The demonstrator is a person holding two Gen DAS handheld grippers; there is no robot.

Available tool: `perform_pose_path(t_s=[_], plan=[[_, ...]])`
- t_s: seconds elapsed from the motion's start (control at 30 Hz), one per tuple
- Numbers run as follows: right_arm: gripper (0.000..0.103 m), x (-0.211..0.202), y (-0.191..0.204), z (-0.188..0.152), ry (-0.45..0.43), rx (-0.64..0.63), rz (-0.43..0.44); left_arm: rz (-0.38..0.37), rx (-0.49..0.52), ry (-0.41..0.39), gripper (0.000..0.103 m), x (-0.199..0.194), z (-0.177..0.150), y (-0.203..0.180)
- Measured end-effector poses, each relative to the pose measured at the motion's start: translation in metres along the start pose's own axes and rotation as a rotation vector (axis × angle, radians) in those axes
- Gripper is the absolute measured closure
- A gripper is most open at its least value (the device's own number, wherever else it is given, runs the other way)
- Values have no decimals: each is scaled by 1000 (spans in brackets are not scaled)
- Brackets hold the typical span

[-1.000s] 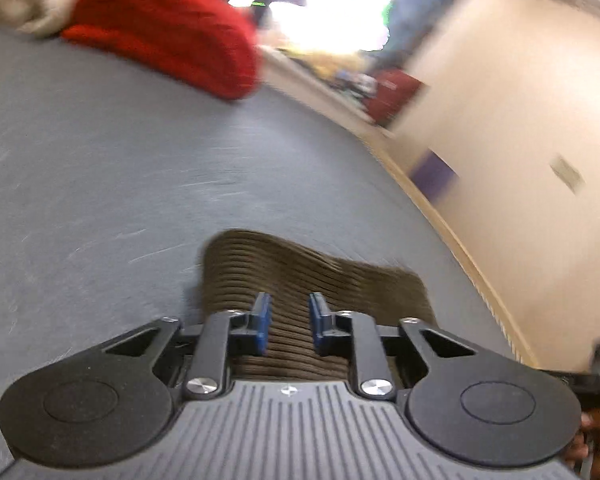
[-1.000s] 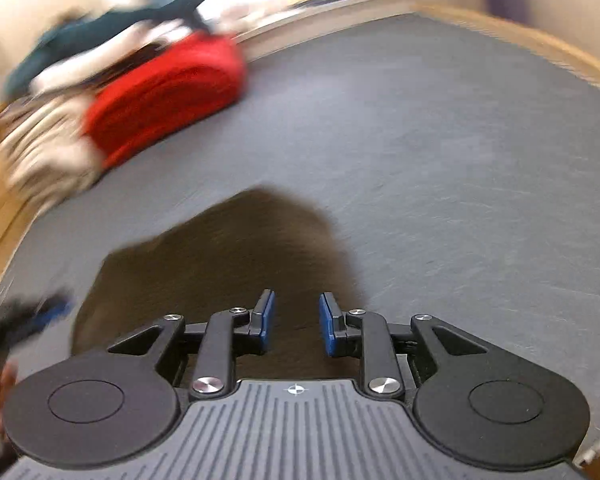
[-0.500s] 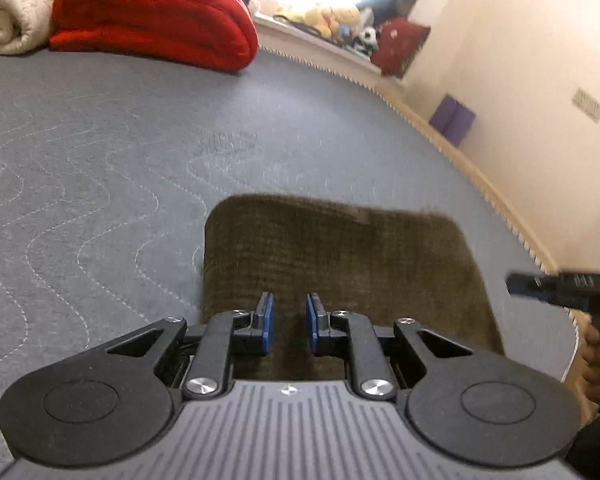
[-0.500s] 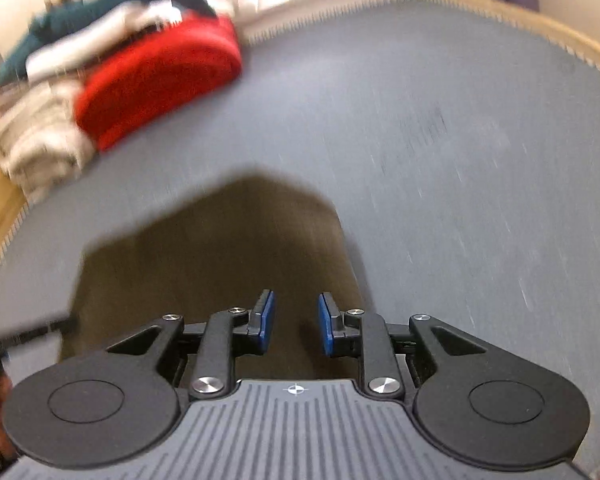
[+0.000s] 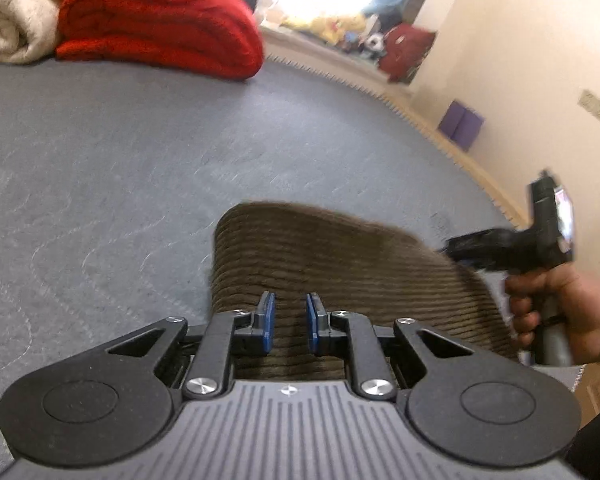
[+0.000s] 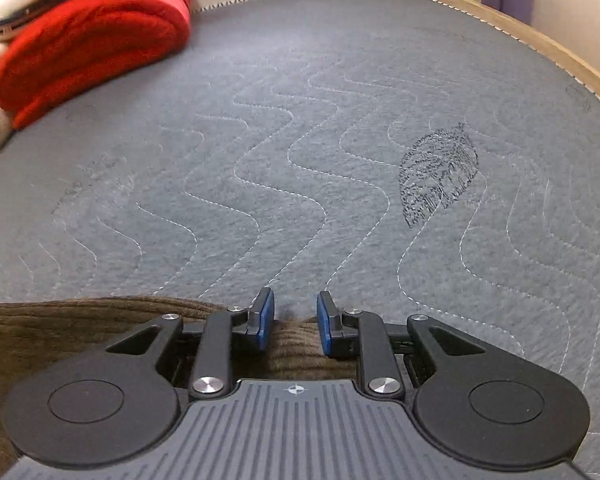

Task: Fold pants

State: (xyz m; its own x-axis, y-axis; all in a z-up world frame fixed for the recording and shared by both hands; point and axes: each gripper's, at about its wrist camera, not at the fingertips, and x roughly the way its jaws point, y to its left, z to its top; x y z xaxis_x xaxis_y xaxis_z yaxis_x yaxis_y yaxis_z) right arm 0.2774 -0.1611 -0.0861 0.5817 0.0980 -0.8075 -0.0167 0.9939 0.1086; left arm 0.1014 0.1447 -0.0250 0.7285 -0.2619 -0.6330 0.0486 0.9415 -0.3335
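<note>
The brown corduroy pants (image 5: 340, 264) lie folded into a compact rectangle on the grey quilted mattress (image 5: 140, 160). My left gripper (image 5: 290, 322) hovers over their near left part, jaws a little apart, holding nothing. My right gripper (image 6: 294, 326) is over the pants' far right edge (image 6: 100, 316), jaws a little apart, with corduroy under them but not pinched. In the left wrist view the right gripper (image 5: 512, 240) and the hand holding it show at the pants' right side.
A folded red blanket (image 5: 156, 24) and a cream blanket (image 5: 12, 12) lie at the mattress's far end. A wooden bed frame edge (image 6: 540, 40) and a beige wall (image 5: 520, 60) run along the right. A leaf print (image 6: 440, 172) marks the mattress.
The right gripper swung right, so most of the pants left its view. The left gripper dropped lower over the pants. The right hand came nearer in the left view.
</note>
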Motion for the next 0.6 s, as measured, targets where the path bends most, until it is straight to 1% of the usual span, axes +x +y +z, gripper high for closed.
perform_pose_path(t_s=[0.07, 0.17, 0.2, 0.23, 0.3, 0.37, 0.4, 0.43, 0.47, 0.5, 0.57, 0.6], plan=[[80, -4, -2, 5, 4, -3, 11, 26, 2, 45, 86, 9, -3, 4], [79, -40, -11, 5, -61, 3, 35, 29, 0, 58, 86, 9, -2, 8], [76, -54, -13, 3, -80, -8, 29, 25, -3, 57, 86, 7, -1, 9], [76, -67, -15, -1, -92, -20, 29, 19, -10, 52, 86, 5, -1, 10], [73, -97, -20, -15, -87, -43, 48, -3, -14, 18, 86, -6, 1, 12], [68, -123, -24, -33, -51, -66, 74, -31, 6, 7, 85, -16, 1, 10], [64, -133, -25, -42, -27, -76, 95, -44, 24, 28, 84, -17, -1, 10], [62, -141, -26, -51, -3, -86, 112, -51, 43, 65, 80, -16, -4, 8], [61, -148, -28, -61, 26, -93, 121, -48, 65, 113, 77, -13, -9, 5], [59, -152, -30, -70, 61, -88, 121, -32, 81, 127, 76, -13, -14, 3], [57, -151, -37, -91, 142, -54, 102, -9, 117, 115, 74, -20, -19, -4], [57, -149, -41, -103, 189, -20, 72, 9, 128, 116, 73, -24, -21, -7]])
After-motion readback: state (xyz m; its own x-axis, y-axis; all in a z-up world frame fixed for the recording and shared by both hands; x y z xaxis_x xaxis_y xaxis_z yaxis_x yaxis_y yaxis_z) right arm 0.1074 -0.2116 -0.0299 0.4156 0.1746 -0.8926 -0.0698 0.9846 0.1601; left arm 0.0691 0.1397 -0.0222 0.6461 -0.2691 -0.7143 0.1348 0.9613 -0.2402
